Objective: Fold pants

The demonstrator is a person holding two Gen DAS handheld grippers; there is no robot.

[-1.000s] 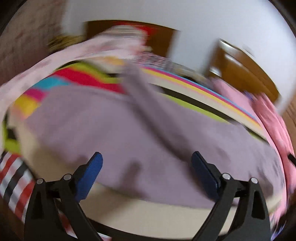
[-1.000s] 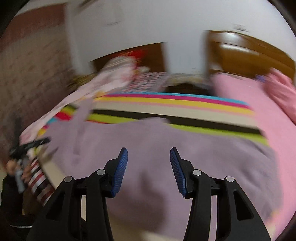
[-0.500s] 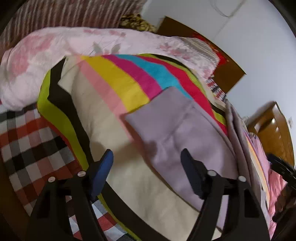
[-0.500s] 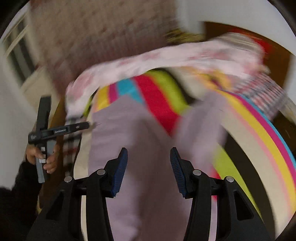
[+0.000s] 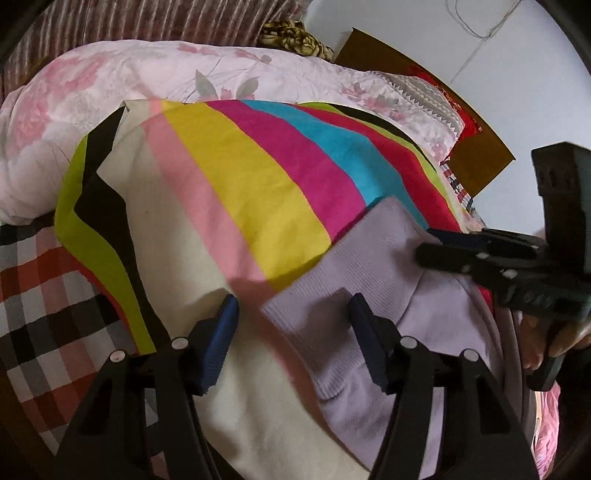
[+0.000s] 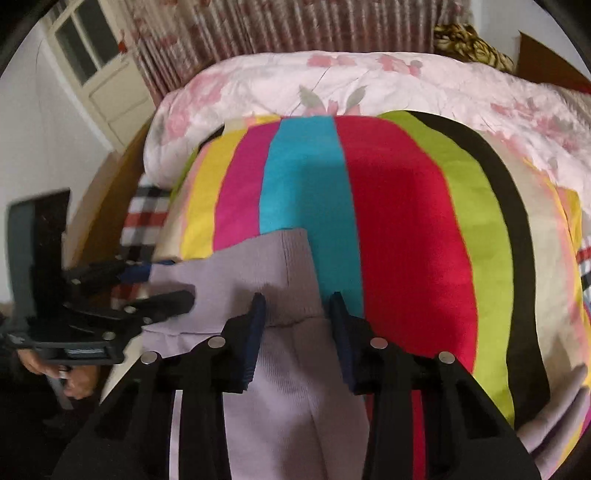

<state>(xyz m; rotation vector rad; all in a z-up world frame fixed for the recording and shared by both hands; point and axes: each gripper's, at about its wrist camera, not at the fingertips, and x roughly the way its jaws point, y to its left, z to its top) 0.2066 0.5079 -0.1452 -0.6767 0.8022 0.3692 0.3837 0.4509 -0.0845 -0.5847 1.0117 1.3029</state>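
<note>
Lilac ribbed pants (image 5: 369, 266) (image 6: 258, 266) lie on a striped blanket (image 5: 258, 177). My left gripper (image 5: 293, 325) hangs low over their near corner. Its jaws are closing with the ribbed edge between them, and the pads stand clear of the cloth. My right gripper (image 6: 297, 317) straddles the other corner of the same ribbed end. Its jaws are closing too, with a slim gap left at the right pad. Each gripper shows in the other's view: the right gripper (image 5: 443, 251) at the far corner, the left gripper (image 6: 155, 288) at the left corner.
A pink floral quilt (image 5: 147, 81) (image 6: 369, 81) is bunched behind the blanket. A checked sheet (image 5: 40, 295) shows at the bed's edge. A brown headboard (image 5: 476, 162), a striped curtain (image 6: 295, 26) and a pale door (image 6: 96, 70) lie beyond. A person's hand (image 6: 74, 380) holds the left gripper.
Both grippers swung across the spread pants to one ribbed end and dropped lower. Both views rolled. The jaws of each narrowed, and the right gripper came into the left view.
</note>
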